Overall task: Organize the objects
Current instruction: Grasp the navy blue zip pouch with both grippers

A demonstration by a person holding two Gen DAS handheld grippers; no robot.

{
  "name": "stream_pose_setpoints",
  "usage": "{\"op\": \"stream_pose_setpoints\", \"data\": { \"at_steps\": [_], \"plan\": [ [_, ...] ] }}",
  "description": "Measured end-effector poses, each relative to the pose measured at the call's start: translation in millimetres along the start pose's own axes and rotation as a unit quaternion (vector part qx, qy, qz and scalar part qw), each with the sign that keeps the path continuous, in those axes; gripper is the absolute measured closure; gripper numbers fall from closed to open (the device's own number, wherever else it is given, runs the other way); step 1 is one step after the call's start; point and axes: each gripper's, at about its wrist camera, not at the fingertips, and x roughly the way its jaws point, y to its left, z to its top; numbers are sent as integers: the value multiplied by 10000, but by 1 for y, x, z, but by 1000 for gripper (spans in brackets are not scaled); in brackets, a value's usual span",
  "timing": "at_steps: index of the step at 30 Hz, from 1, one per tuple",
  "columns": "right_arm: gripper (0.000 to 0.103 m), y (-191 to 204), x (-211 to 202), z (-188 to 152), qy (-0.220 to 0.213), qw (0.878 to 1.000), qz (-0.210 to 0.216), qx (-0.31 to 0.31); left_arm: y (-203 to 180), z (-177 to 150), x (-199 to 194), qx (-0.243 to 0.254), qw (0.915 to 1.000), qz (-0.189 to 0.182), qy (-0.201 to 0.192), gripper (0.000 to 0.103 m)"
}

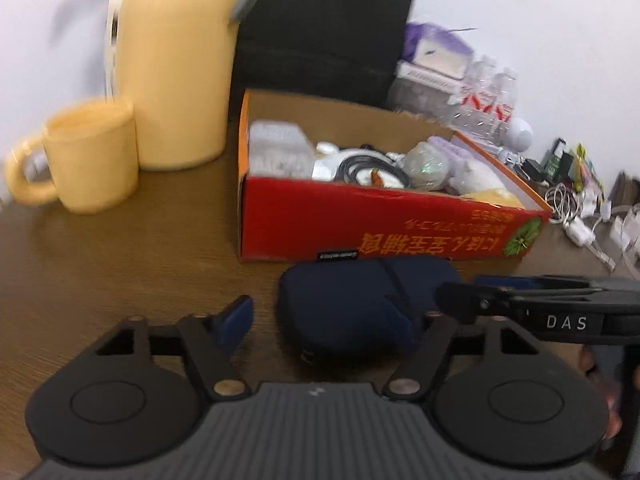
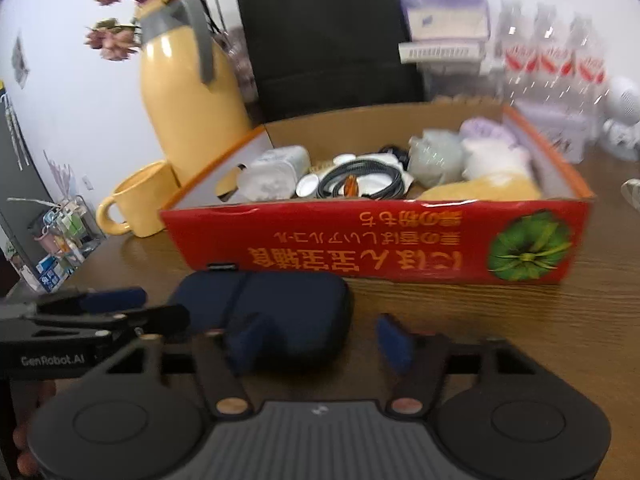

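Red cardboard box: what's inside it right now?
The red cardboard box holds a coiled black cable, small white pieces, a clear plastic package, a pale green bundle and white, purple and yellow soft items. Whatever lies beneath them is covered.

The pouch (image 2: 276, 312) is dark navy with a small black tab. Behind it, the box (image 1: 380, 228) has a red front with orange-yellow lettering and a green leafy emblem, orange edging and plain brown cardboard inside. The jug (image 1: 176, 68) is pale yellow with a grey handle, and the mug (image 1: 90, 156) is the same pale yellow. The tabletop (image 1: 120, 264) is brown wood grain. Each claw is black with blue pads (image 2: 394, 342). The flowers (image 2: 116, 12) are dusty pink. The bottles (image 2: 556, 60) are clear with red-and-white labels.
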Motion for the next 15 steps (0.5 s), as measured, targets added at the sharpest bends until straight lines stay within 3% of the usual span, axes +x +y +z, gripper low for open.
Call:
{"op": "stream_pose_setpoints", "data": {
  "at_steps": [3,5,7,10,15],
  "plan": [
    [57,-4,13,3,-78,9995,276,126,12,-3,4,-287,9993,-248,-39,43],
    [59,-6,15,3,-60,9991,361,227,13,-4,2,-368,9990,-255,-30,59],
    [65,-4,11,2,-19,9991,320,288,10,-3,-3,-344,9993,-134,-50,68],
    [76,6,-11,-6,57,9993,240,288,1,-19,-28,-377,9992,4,-117,71],
    [77,31,-81,-52,-106,9997,187,138,-30,-67,-99,-270,9990,70,-346,73]
  ]
}}
